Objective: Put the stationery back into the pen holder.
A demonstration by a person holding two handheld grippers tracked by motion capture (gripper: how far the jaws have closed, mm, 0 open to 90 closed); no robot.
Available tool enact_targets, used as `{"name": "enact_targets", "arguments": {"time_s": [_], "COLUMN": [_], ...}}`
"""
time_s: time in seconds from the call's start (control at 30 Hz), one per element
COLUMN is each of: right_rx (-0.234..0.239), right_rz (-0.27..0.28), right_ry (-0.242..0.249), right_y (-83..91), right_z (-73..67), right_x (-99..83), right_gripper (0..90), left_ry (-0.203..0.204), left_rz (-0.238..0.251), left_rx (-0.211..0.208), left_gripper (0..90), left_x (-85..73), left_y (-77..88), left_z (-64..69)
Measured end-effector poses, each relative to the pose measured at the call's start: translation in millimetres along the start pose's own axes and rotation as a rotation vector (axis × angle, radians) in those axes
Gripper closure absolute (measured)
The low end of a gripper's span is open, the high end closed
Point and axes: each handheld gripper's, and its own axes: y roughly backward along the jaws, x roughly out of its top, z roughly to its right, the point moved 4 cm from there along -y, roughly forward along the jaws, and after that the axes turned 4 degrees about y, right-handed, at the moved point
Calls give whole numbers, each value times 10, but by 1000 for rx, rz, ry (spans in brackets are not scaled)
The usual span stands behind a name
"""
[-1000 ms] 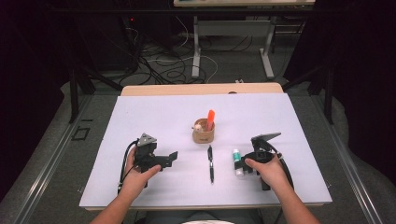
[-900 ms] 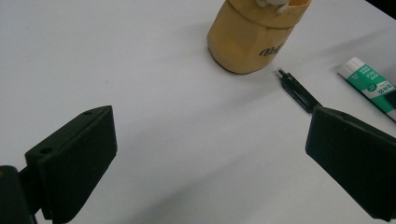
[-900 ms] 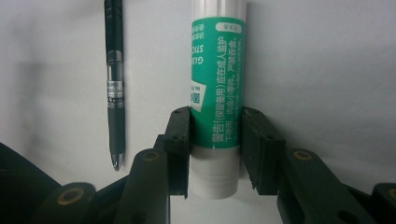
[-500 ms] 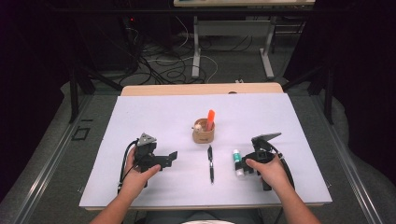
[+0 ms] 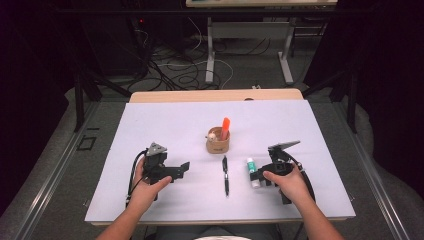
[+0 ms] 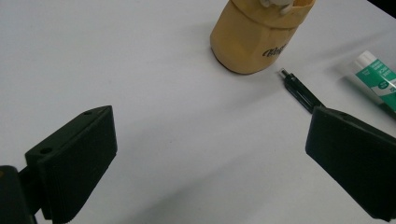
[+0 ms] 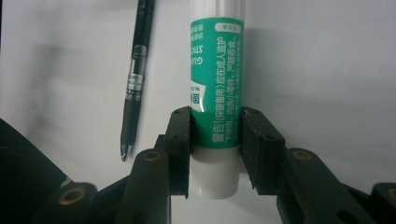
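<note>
My right gripper (image 7: 215, 135) is clamped on the glue stick (image 7: 215, 93), which lies on the white table (image 5: 165, 125) just right of the black pen (image 5: 225, 175). My left gripper (image 6: 205, 163) gapes wide, holding nothing, left of the pen and near the cup (image 5: 218, 141).

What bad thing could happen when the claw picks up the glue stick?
The right gripper pinches the glue stick close to one end, so the long free part might droop or twist out when lifted. The black pen lies right beside it and could get bumped and roll. The cup already holds things, so dropping the stick in might knock it.
</note>
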Motion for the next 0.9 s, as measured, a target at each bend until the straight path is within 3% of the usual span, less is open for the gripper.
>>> {"name": "enact_targets", "arguments": {"time_s": [0.1,0.13,0.17,0.2,0.23,0.3,0.47,0.63,0.67,0.83,0.9], "right_rx": [-11,-24,-22,-39,-33,-82,-150,-241,-276,-360,-391], "right_rz": [45,43,74,61,109,118,182,245,245,265,246], "right_ry": [50,76,108,138,161,228,392,596,638,790,845], "right_y": [31,47,42,60,44,68,101,74,73,23,13], "right_z": [-47,-59,-72,-90,-111,-141,-255,-398,-422,-558,-609], "right_x": [9,9,10,7,13,15,18,-3,-8,-46,-65], "right_gripper": [655,655,655,655,655,655,655,655,655,655,655], "left_ry": [2,3,2,-2,-4,1,5,4,6,20,29], "left_rz": [-1,0,1,0,0,0,2,5,6,16,15], "left_rx": [2,2,2,3,3,4,8,12,13,8,2], "left_gripper": [21,21,21,21,21,21,21,21,21,30,42], "left_x": [0,0,1,1,2,1,9,18,22,50,57], "left_y": [3,3,4,5,5,4,17,35,38,68,81], "left_z": [-3,-3,-2,-5,-6,-6,-30,-58,-60,-102,-117]}}
